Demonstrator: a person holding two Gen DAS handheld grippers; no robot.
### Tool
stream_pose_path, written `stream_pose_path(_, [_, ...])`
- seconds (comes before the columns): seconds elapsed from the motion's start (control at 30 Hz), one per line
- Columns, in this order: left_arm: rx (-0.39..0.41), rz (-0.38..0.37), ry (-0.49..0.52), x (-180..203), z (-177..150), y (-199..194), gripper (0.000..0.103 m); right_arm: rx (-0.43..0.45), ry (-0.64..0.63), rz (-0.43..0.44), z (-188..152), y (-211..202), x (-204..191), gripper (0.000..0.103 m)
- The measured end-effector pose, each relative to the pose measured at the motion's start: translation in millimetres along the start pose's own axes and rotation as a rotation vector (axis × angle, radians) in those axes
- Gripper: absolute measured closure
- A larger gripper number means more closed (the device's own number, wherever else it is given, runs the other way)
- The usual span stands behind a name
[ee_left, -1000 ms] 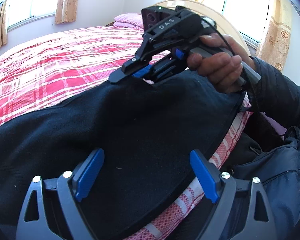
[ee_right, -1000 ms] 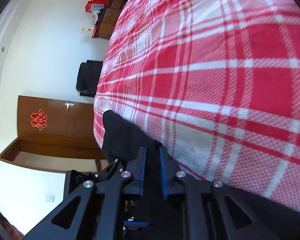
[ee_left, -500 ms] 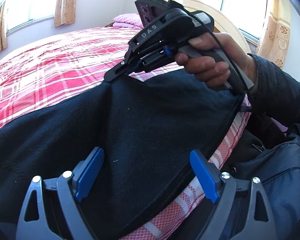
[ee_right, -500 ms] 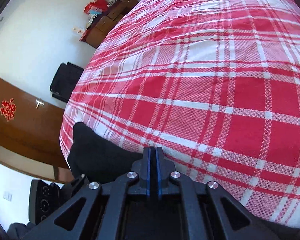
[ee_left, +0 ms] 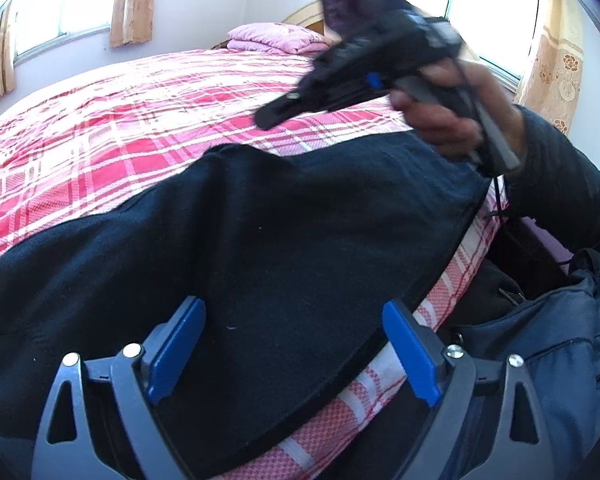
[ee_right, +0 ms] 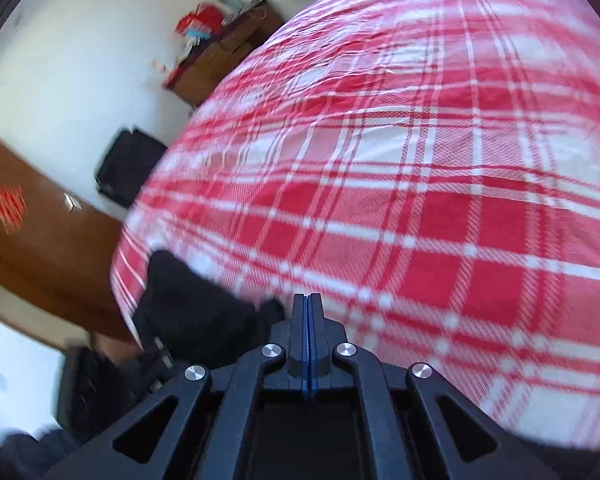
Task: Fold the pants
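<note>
Pants (ee_left: 300, 248), black, are spread flat across the near edge of the bed (ee_left: 140, 128), on a red-and-white plaid cover; one dark end is also seen at the bed's edge in the right wrist view (ee_right: 188, 300). Left gripper (ee_left: 296, 354) is held low over the fabric, blue pads (ee_left: 408, 354) spread wide apart, nothing pinched. Right gripper (ee_right: 307, 308) is held in a hand (ee_left: 452, 120) above the pants, clear of the cloth, motion-blurred; its fingers are pressed together with nothing between them. A pink pillow (ee_left: 276, 40) is seen at the bed's far end. A brown door (ee_right: 28, 240) and a wooden cabinet (ee_right: 220, 64) are seen beyond the bed.
</note>
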State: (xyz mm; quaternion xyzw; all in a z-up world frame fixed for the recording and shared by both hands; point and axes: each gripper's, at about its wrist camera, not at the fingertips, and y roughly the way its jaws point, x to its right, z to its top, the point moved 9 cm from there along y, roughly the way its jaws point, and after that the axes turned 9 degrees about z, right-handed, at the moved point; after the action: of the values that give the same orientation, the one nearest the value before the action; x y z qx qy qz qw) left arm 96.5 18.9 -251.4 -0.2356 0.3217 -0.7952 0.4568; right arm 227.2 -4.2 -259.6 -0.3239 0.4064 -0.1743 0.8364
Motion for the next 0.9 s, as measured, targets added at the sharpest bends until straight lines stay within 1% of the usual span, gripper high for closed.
stream_pose_path(0.1, [-0.012,0.036,0.042,1.4,-2.7,0.5,0.01,-0.061,-0.102,-0.003,-33.2,-5.8,-22.7,0.102])
stream_pose_path(0.13, [-0.014,0.043,0.048,3.8,-3.1,1.1,0.01,-0.092,-0.142,-0.017,-48.1,-6.1,-29.5,0.102])
stream_pose_path(0.2, [-0.019,0.054,0.054,5.5,-4.1,1.2,0.01,-0.139,-0.215,-0.061,-74.0,-5.2,-37.6,0.101])
stream_pose_path(0.23, [-0.02,0.056,0.052,5.9,-4.5,1.1,0.01,-0.182,-0.265,-0.09,-92.8,-3.0,-41.6,0.101])
stream_pose_path(0.33, [-0.025,0.066,0.05,7.3,-6.2,1.4,0.01,-0.266,-0.334,-0.164,-133.2,5.1,-39.9,0.101])
stream_pose_path(0.37, [-0.027,0.07,0.054,8.4,-7.2,1.8,0.01,-0.281,-0.347,-0.193,-145.8,6.0,-35.5,0.1])
stream_pose_path(0.4, [-0.032,0.074,0.058,9.8,-8.5,2.5,0.01,-0.254,-0.356,-0.193,-151.9,3.0,-35.0,0.1])
stream_pose_path(0.43, [-0.031,0.084,0.067,12.1,-10.2,3.6,0.008,-0.235,-0.341,-0.18,-154.4,-0.3,-33.6,0.1])
stream_pose_path(0.5, [-0.038,0.094,0.082,18.8,-11.5,2.9,0.006,-0.22,-0.289,-0.152,-158.0,-6.1,-29.3,0.1])
stream_pose_path(0.53, [-0.041,0.109,0.089,20.1,-11.2,2.8,0.006,-0.196,-0.263,-0.14,-157.2,-12.2,-27.5,0.1])
stream_pose_path(0.57, [-0.044,0.121,0.091,20.6,-10.9,2.7,0.006,-0.171,-0.256,-0.141,-155.4,-17.0,-26.8,0.1])
stream_pose_path(0.6, [-0.046,0.131,0.09,20.3,-9.6,2.5,0.006,-0.132,-0.256,-0.156,-152.9,-24.0,-24.5,0.1])
stream_pose_path(0.67, [-0.046,0.154,0.072,17.3,-5.1,0.9,0.006,-0.088,-0.231,-0.188,-152.3,-34.6,-12.8,0.099])
stream_pose_path(0.73, [-0.048,0.191,0.04,11.7,1.2,-0.9,0.006,-0.071,-0.185,-0.168,-155.6,-41.7,-2.3,0.097])
stream_pose_path(0.8, [-0.05,0.263,0.02,2.2,10.8,-2.5,0.006,-0.041,-0.14,-0.143,-155.7,-54.4,7.9,0.097])
stream_pose_path(0.87, [-0.063,0.322,0.017,-6.3,17.0,-2.1,0.006,-0.017,-0.116,-0.16,-155.8,-66.5,17.8,0.097])
stream_pose_path(0.9, [-0.07,0.344,0.013,-9.9,18.9,-1.2,0.006,-0.005,-0.111,-0.177,-156.0,-72.6,22.6,0.094])
